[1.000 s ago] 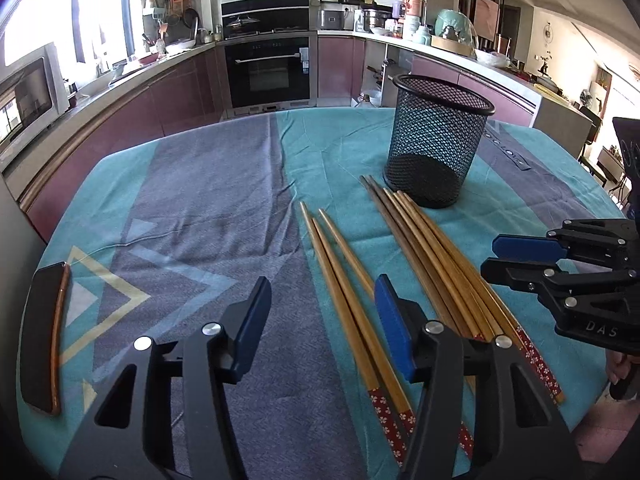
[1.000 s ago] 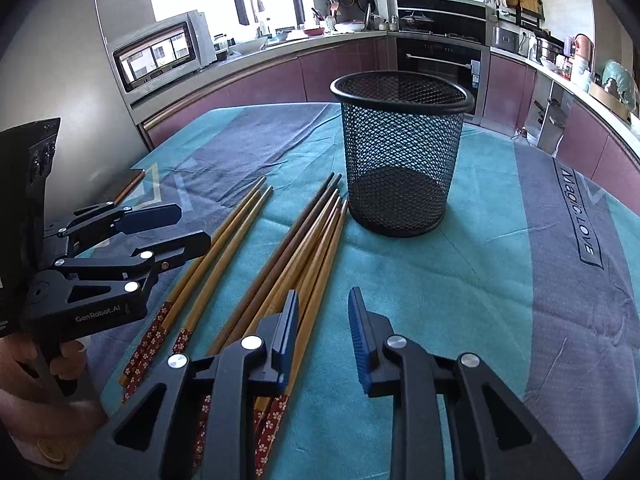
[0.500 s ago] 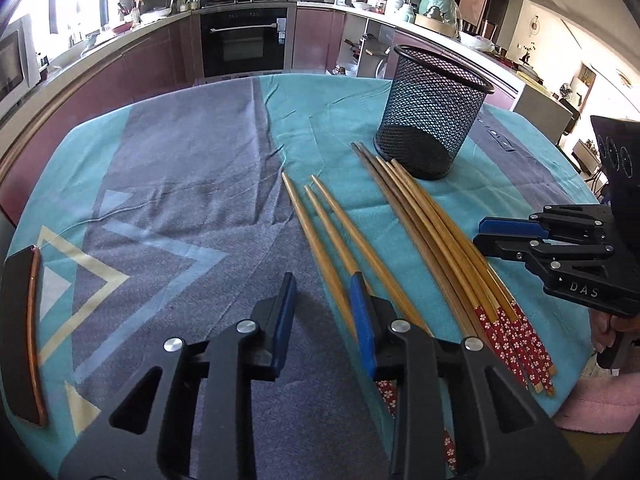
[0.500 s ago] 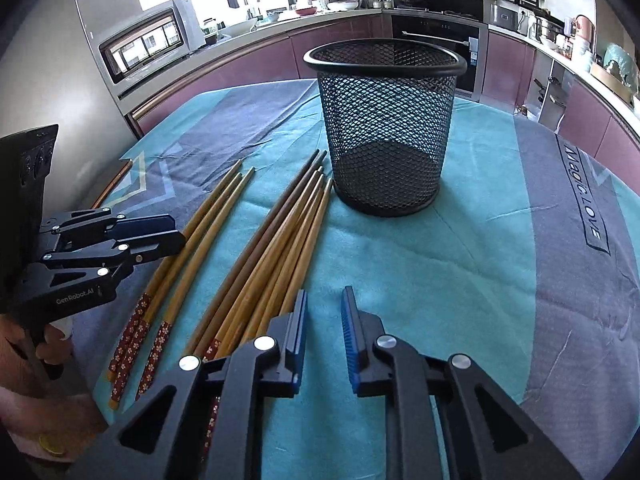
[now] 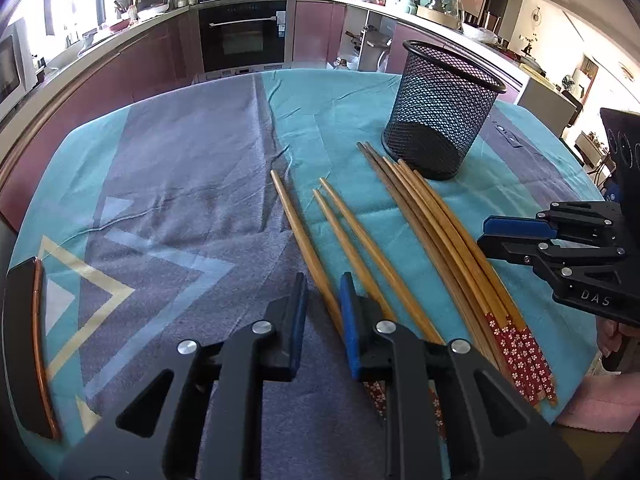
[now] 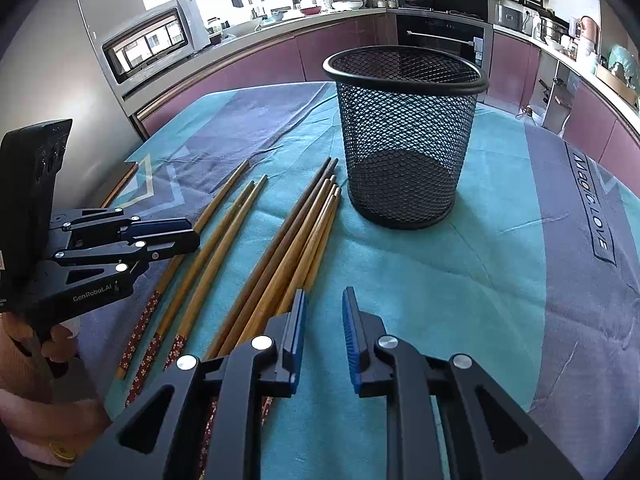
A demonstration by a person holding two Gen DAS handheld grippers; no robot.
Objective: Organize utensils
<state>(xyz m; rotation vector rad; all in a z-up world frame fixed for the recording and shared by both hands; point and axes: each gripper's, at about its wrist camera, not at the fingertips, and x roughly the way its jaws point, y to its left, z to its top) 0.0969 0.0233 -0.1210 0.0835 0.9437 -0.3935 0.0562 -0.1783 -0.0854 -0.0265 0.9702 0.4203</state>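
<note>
A black mesh basket (image 5: 440, 112) (image 6: 400, 128) stands upright on the teal and grey tablecloth. Several wooden chopsticks with red flowered ends lie bundled (image 5: 440, 232) (image 6: 296, 240) in front of it. Left of the bundle lie three more. One of these, the single chopstick (image 5: 296, 224), is splayed away from the other two (image 5: 352, 232). It runs between the jaws of my left gripper (image 5: 322, 280) (image 6: 195, 233), which are closing with a gap still beside it. My right gripper (image 6: 325, 296) (image 5: 483, 233) hovers at the bundle's right edge, jaws narrowly apart, nothing between them.
A dark flat case with a copper edge (image 5: 24, 344) lies at the table's left rim. A pink cloth (image 5: 592, 408) shows below the right edge. A person's hand (image 6: 24, 360) holds the left gripper. Kitchen counters and an oven stand behind the table.
The left jaws have narrowed from wide apart around the leftmost chopstick, which has swung away from its two neighbours. The right jaws have stayed nearly the same and sit a little nearer the basket.
</note>
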